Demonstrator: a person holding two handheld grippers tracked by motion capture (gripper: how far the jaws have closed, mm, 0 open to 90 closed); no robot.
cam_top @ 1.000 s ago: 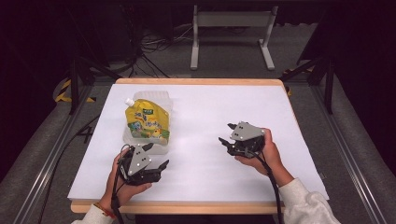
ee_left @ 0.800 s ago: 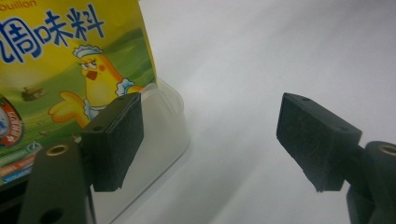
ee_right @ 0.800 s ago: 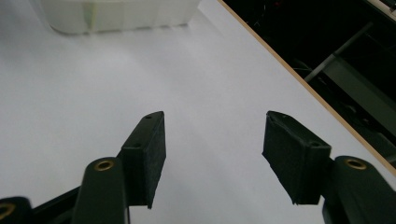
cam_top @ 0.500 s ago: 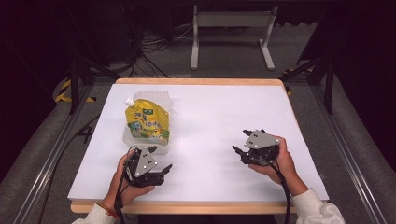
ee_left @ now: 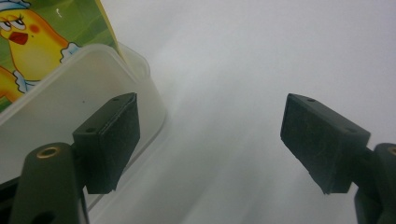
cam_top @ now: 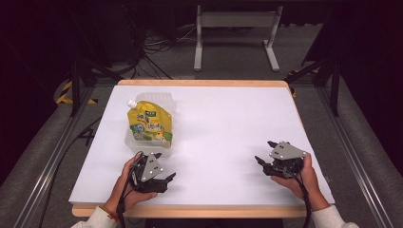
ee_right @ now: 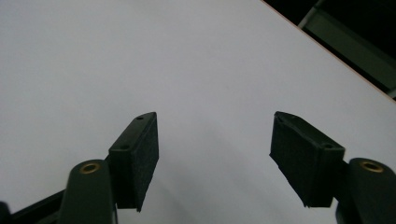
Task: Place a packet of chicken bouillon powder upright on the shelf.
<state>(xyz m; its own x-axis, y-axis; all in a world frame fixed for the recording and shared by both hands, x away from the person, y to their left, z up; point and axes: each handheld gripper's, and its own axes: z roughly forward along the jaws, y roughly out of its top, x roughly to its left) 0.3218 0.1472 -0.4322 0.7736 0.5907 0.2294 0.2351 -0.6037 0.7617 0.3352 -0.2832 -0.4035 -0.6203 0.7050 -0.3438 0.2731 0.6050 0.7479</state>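
A yellow spouted pouch (cam_top: 149,122) with cartoon print lies on top of a clear plastic tub (cam_top: 129,141) at the table's left. My left gripper (cam_top: 164,179) rests low near the front edge, just in front of the tub, jaws wide open and empty. In the left gripper view the tub's wall (ee_left: 65,107) and the pouch (ee_left: 42,37) stand close at the left, beside the left pad (ee_left: 114,140). My right gripper (cam_top: 265,153) sits at the front right of the table, open and empty. Its pads (ee_right: 140,154) frame bare white tabletop.
The white table (cam_top: 223,123) has a wooden rim; its right edge (ee_right: 327,51) runs close by in the right gripper view. Beyond the table lie a grey floor, cables and a metal stand (cam_top: 235,21).
Both grippers have drawn back toward the front edge. The right one moved right and nearer the person; the left one slid slightly nearer too. Both stayed open.
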